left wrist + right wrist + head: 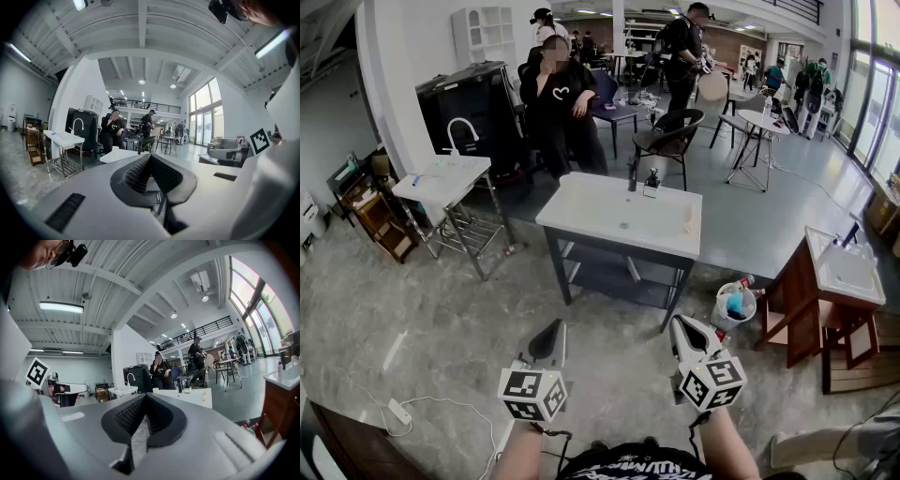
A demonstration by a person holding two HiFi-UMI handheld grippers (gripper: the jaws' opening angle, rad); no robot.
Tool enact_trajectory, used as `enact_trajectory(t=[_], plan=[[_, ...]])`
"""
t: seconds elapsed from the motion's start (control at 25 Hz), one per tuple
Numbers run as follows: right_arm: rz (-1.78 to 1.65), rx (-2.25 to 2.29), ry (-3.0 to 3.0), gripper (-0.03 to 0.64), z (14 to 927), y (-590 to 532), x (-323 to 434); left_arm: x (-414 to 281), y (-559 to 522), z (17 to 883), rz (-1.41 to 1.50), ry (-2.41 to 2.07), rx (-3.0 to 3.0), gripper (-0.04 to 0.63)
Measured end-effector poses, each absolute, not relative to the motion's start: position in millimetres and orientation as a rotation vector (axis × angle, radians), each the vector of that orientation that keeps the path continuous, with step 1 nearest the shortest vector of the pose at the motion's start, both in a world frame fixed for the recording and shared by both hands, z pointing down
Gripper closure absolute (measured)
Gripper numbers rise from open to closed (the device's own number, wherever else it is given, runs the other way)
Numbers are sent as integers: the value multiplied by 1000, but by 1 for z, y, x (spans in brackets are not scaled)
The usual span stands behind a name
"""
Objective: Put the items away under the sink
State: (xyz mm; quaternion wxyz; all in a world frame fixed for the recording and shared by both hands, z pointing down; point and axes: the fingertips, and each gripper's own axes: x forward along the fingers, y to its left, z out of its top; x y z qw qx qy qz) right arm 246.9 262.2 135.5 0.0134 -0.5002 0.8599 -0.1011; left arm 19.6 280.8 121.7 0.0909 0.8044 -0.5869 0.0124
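A white sink [581, 223] on a dark metal frame stands in the middle of the floor, with an open shelf [609, 278] under its basin. Right of its legs sits a white bucket [733, 309] holding a blue item and a red-capped bottle [744, 280]. Both grippers are held low in front of me, short of the sink. My left gripper [551, 328] is shut and holds nothing. My right gripper [679, 323] is also shut and holds nothing. In the left gripper view the left gripper [150, 157] points at the sink top [117, 154]. The right gripper [145, 396] points past the sink's corner [199, 398].
A small white sink on a wire stand [441, 180] is at the left, and a wooden vanity with a sink [842, 272] at the right. A person [558, 94] sits behind the middle sink. A power strip with its cable [398, 411] lies on the floor at my left.
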Motion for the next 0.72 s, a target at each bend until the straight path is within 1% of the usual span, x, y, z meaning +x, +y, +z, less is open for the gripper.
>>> enact_trajectory(t=[0.28, 0.72], plan=[[-291, -1541, 2707, 616, 137, 268, 237, 12, 290, 123, 14, -1758, 2377, 586], [-285, -1596, 2720, 615, 153, 278, 223, -2, 289, 135, 66, -1745, 2403, 586]])
